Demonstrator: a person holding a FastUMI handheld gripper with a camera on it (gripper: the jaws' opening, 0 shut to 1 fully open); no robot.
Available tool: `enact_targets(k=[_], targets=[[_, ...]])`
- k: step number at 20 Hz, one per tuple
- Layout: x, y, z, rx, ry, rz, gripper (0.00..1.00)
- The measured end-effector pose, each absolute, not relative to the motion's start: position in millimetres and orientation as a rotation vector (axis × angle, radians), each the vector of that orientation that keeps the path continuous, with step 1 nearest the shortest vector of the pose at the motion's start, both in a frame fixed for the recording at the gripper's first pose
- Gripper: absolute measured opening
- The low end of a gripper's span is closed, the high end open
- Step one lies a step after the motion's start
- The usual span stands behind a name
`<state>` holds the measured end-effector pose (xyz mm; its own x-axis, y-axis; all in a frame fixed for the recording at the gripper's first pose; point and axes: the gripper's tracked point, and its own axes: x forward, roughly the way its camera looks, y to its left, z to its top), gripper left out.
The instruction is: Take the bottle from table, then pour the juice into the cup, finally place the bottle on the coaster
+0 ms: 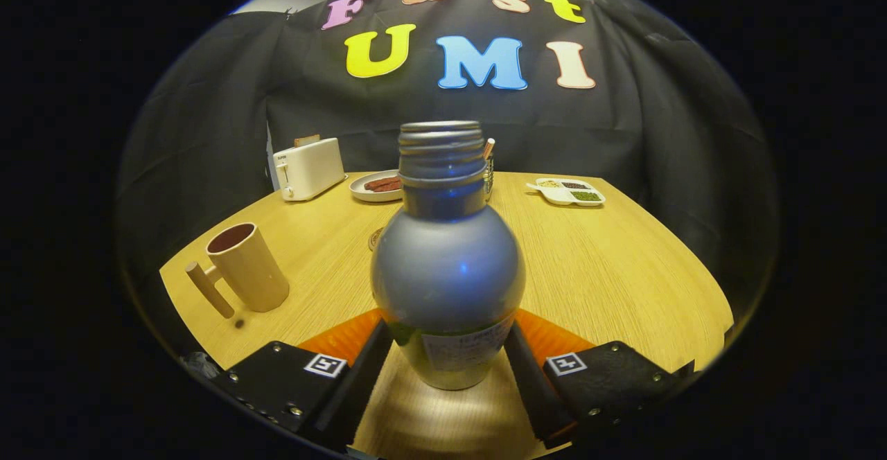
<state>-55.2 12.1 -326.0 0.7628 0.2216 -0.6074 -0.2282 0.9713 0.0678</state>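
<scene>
A silvery-blue bottle [447, 273] with an open threaded neck stands upright between my fingers. My gripper [449, 339] is shut on its lower body, one finger pressing each side. The bottle's base hangs a little above the wooden table [610, 273], with its shadow underneath. A beige cup [248, 266] with a side handle and a dark inside stands on the table to the left of the bottle. Just behind the bottle's left shoulder, the edge of a round coaster [375, 238] peeks out; most of it is hidden by the bottle.
At the table's far side stand a white toaster [308, 167], a plate with brown sausages [378, 186] and a white divided tray [568, 192] of small foods. A small holder [489, 165] sticks out behind the bottle's neck.
</scene>
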Motion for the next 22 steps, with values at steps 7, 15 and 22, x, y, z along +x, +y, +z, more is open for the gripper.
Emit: enact_targets(k=[7,15,22], targets=[[-54,12,-327,-0.022,0.671,0.236,0.77],[-46,17,-315,-0.154,0.672,0.252,0.68],[-31,33,-298,-0.358,0.657,0.301,0.68]])
